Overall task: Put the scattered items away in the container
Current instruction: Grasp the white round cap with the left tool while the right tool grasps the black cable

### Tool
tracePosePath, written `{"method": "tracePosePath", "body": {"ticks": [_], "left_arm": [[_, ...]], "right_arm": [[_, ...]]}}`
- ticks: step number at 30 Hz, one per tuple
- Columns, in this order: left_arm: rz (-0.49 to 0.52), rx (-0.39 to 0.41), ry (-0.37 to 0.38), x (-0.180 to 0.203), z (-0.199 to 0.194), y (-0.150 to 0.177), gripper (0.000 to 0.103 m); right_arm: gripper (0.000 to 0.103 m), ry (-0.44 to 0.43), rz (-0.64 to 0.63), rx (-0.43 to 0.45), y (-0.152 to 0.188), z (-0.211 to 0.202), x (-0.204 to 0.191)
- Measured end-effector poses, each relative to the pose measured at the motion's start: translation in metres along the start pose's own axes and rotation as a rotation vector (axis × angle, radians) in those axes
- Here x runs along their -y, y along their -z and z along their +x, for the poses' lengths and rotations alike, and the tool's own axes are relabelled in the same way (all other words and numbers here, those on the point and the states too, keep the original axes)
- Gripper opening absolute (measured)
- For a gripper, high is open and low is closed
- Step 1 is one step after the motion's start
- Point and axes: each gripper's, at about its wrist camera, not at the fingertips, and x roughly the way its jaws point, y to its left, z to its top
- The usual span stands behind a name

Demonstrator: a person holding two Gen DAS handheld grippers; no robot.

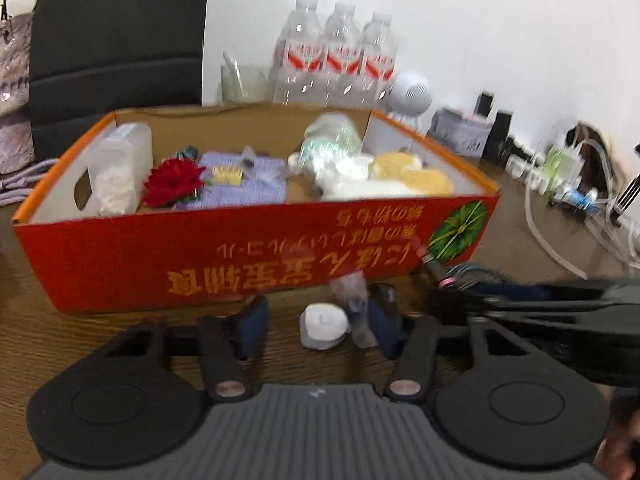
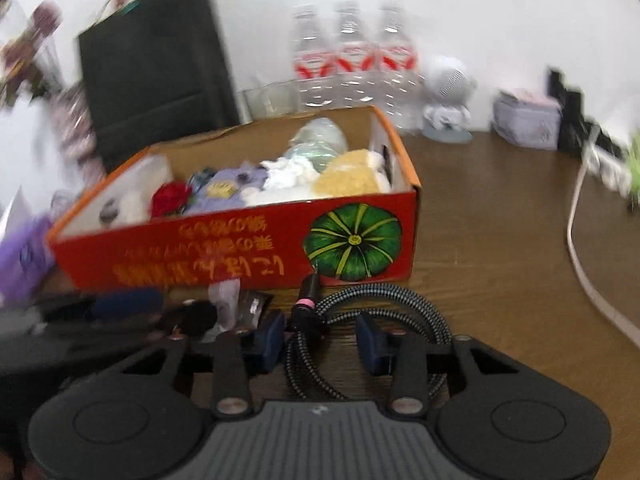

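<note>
red cardboard box, pumpkin print on its front wall, stands on the wooden table. inside: a red fabric flower, a lilac knitted cloth bearing a small yellow comb-like piece, a clear plastic container at the left end, a crumpled clear bottle, white and yellow plush at the right end.

left gripper: jaws wide apart, holding nothing. between them on the table, just before the box front, a white roll of tape and a small clear wrapped item too blurred to identify.

right gripper: jaws wide apart, holding nothing. a coiled braided black-and-white cable with a black plug banded in pink lies between and ahead of them, near the box's front right corner.

behind the box, along the white wall: three water bottles, a white round speaker-like gadget, a dark bag.
</note>
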Motion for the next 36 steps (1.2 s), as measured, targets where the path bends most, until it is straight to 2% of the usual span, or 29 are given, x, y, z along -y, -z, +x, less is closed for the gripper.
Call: {"method": "tracePosePath", "body": {"ticks": [2, 3, 5, 8, 9, 10, 12, 13, 14, 15, 16, 18, 19, 20, 22, 24, 26, 27, 29, 30, 31, 33, 35, 36], "left_arm": [[-0.001, 0.01, 0.002, 0.0, 0.0, 0.001, 0.037], [-0.001, 0.009, 0.007, -0.001, -0.001, 0.001, 0.027], [-0.001, 0.009, 0.013, -0.002, -0.003, 0.002, 0.027], [0.015, 0.014, 0.008, 0.0, -0.005, 0.004, 0.026], [0.021, 0.015, 0.005, 0.0, -0.006, 0.005, 0.026], [0.021, 0.014, 0.005, 0.0, -0.008, 0.006, 0.026], [-0.004, 0.007, 0.005, -0.005, -0.012, 0.006, 0.026], [-0.023, 0.005, -0.004, -0.008, -0.015, 0.006, 0.026], [-0.04, 0.005, -0.016, -0.012, -0.019, 0.006, 0.026], [-0.054, 0.01, -0.025, -0.016, -0.025, 0.006, 0.026], [-0.069, 0.02, -0.033, -0.02, -0.034, 0.007, 0.026], [-0.089, 0.044, -0.053, -0.028, -0.054, 0.011, 0.026], [-0.1, 0.054, -0.069, -0.032, -0.065, 0.015, 0.026], [-0.117, 0.067, -0.085, -0.036, -0.077, 0.02, 0.026], [-0.143, 0.078, -0.094, -0.04, -0.096, 0.03, 0.026], [-0.144, 0.078, -0.103, -0.037, -0.109, 0.04, 0.026], [-0.122, 0.074, -0.108, -0.03, -0.12, 0.05, 0.026], [-0.12, 0.072, -0.103, -0.028, -0.124, 0.055, 0.026], [-0.122, 0.056, -0.088, -0.022, -0.126, 0.064, 0.026], [-0.123, 0.047, -0.092, -0.02, -0.127, 0.067, 0.026], [-0.122, 0.038, -0.096, -0.019, -0.126, 0.069, 0.026], [-0.115, 0.027, -0.1, -0.016, -0.125, 0.071, 0.027], [-0.103, 0.028, -0.116, -0.014, -0.124, 0.072, 0.027], [-0.093, 0.03, -0.127, -0.012, -0.123, 0.072, 0.027]], "right_arm": [[0.039, 0.008, -0.004, 0.023, -0.002, -0.01, 0.002], [0.04, -0.005, 0.012, 0.038, -0.004, -0.016, 0.004], [0.04, -0.019, 0.033, 0.022, -0.008, -0.016, 0.002], [0.037, 0.086, -0.051, -0.028, -0.004, 0.0, -0.014], [0.026, 0.102, -0.081, -0.017, 0.0, 0.003, -0.019], [0.02, 0.118, -0.117, -0.017, 0.003, 0.004, -0.024], [0.017, 0.098, -0.132, 0.001, 0.003, -0.004, -0.031], [0.017, 0.047, -0.105, 0.016, 0.002, -0.014, -0.031], [0.017, -0.04, -0.059, 0.042, -0.001, -0.028, -0.028], [0.017, -0.177, 0.019, 0.072, -0.003, -0.044, -0.02], [0.017, -0.361, 0.142, 0.085, -0.004, -0.057, -0.006], [0.017, -0.693, 0.411, 0.055, 0.004, -0.063, 0.028], [0.018, -0.779, 0.493, 0.032, 0.013, -0.061, 0.04], [0.018, -0.787, 0.522, 0.004, 0.02, -0.058, 0.049], [0.027, -0.677, 0.558, -0.053, 0.037, -0.049, 0.063], [0.021, -0.635, 0.578, -0.049, 0.049, -0.049, 0.074], [0.021, -0.505, 0.513, -0.052, 0.055, -0.058, 0.074], [0.021, -0.467, 0.493, -0.049, 0.058, -0.062, 0.073], [0.021, -0.472, 0.473, -0.042, 0.061, -0.069, 0.07], [0.021, -0.445, 0.443, -0.044, 0.06, -0.074, 0.065], [0.023, -0.381, 0.387, -0.049, 0.058, -0.078, 0.056], [0.037, -0.289, 0.279, -0.065, 0.056, -0.079, 0.034], [0.045, -0.232, 0.2, -0.07, 0.056, -0.078, 0.016], [0.046, -0.212, 0.177, -0.063, 0.056, -0.074, 0.009]]}}
